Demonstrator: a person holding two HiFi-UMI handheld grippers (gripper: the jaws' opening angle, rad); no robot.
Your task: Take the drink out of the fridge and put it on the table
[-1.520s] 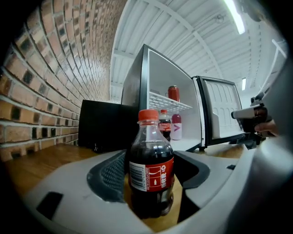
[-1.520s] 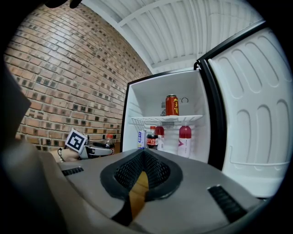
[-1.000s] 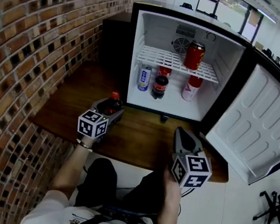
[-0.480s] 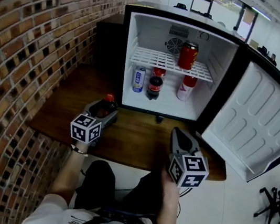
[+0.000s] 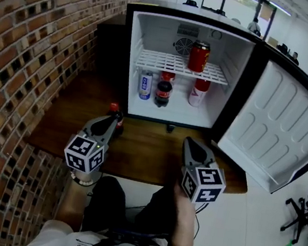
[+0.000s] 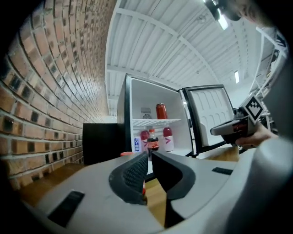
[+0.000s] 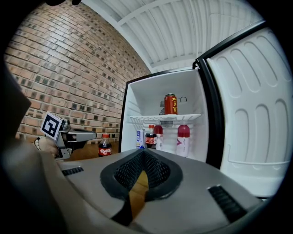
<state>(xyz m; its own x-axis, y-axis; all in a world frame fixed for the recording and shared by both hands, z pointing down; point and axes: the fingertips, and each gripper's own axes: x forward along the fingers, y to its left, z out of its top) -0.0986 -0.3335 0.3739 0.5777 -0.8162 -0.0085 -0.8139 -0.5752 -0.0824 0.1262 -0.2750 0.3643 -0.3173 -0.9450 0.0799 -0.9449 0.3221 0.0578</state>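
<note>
**Ana:** Where is the cola bottle (image 7: 105, 146)?

**Ben:** On the table (image 5: 149, 154). It stands straight up, just past the tips of the left gripper (image 6: 149, 155), at its twelve o'clock.

**Ana:** Is it being held?

**Ben:** No. The left jaws are closing, almost together, with nothing between them. The right gripper (image 7: 143, 153) is pinched closed and empty, well off at the bottle's four o'clock.

**Ana:** What else is near?

**Ben:** The fridge (image 5: 189, 15) is open at twelve o'clock, with more drinks (image 5: 163, 92) inside. Its door (image 5: 276, 128) swings out at two o'clock. I think a push forward with the left one could knock the bottle over.
</note>
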